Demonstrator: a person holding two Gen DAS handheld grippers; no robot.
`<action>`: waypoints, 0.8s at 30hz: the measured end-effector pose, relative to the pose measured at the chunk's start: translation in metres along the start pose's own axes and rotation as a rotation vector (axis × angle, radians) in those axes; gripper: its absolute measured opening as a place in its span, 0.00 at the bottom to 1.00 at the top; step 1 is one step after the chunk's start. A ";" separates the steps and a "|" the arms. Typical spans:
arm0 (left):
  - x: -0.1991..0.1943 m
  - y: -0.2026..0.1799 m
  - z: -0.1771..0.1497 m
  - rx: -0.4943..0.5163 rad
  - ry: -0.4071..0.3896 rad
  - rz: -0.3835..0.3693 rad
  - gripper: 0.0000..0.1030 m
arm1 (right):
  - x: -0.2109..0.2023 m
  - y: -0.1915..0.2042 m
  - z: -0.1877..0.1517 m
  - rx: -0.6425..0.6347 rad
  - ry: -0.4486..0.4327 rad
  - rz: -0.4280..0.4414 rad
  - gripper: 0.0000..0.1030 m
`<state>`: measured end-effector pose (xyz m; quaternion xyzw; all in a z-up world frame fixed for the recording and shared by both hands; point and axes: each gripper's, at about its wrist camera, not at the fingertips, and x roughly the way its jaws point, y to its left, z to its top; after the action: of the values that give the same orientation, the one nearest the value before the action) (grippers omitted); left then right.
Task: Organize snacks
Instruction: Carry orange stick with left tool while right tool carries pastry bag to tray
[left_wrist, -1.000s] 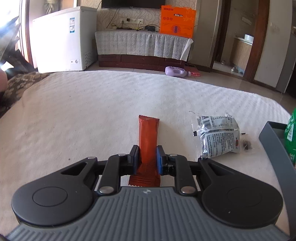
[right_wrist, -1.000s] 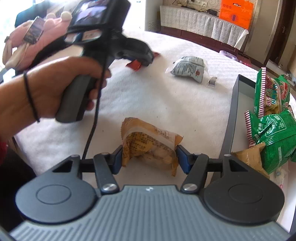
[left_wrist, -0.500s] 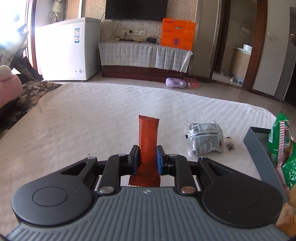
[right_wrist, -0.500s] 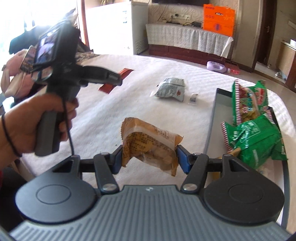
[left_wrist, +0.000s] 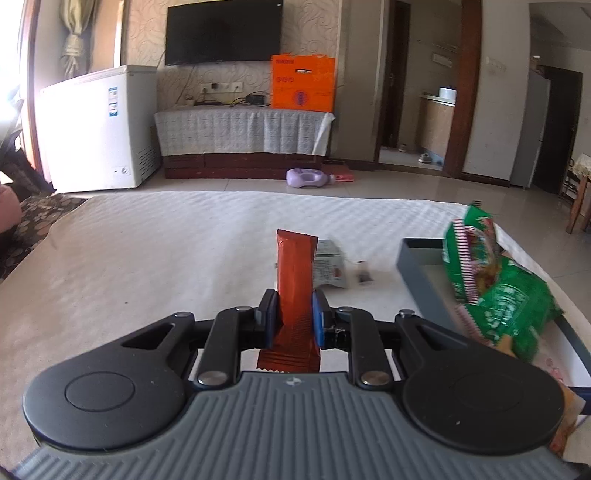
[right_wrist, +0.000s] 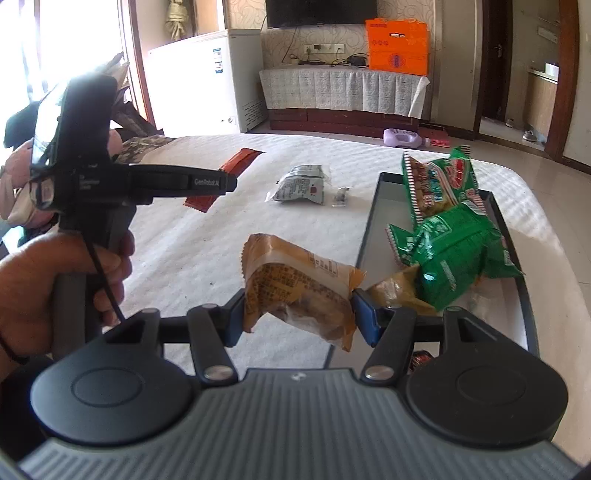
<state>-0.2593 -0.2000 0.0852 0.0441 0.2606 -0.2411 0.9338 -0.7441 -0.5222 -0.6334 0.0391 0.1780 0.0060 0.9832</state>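
Observation:
My left gripper (left_wrist: 293, 314) is shut on an orange-red snack bar (left_wrist: 297, 266), held in the air above the white table; it also shows in the right wrist view (right_wrist: 225, 177). My right gripper (right_wrist: 299, 314) is shut on a tan pastry packet (right_wrist: 295, 288), held above the table beside the tray's left edge. A grey tray (right_wrist: 373, 214) at the right holds green snack bags (right_wrist: 454, 247) and another tan packet (right_wrist: 395, 293). A silver-grey packet (right_wrist: 301, 184) lies on the table beyond.
A small dark wrapper (right_wrist: 340, 195) lies by the silver-grey packet. The tray (left_wrist: 417, 273) with green bags (left_wrist: 495, 284) is right of my left gripper. The hand-held left gripper body (right_wrist: 110, 184) fills the left of the right wrist view.
Both grippers have risen and swung right toward the tray, each still holding its snack. The tray and green bags have come further into both views.

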 end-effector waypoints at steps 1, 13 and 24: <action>-0.002 -0.008 -0.001 0.010 -0.003 -0.009 0.23 | -0.003 -0.003 -0.002 0.006 -0.002 -0.005 0.61; -0.005 -0.050 -0.001 0.060 -0.003 -0.077 0.23 | -0.022 -0.034 -0.007 0.066 -0.040 -0.048 0.61; 0.004 -0.069 0.001 0.096 -0.003 -0.132 0.23 | -0.032 -0.077 -0.013 0.152 -0.058 -0.128 0.61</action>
<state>-0.2883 -0.2625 0.0867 0.0711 0.2498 -0.3142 0.9131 -0.7790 -0.5987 -0.6400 0.1021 0.1516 -0.0713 0.9806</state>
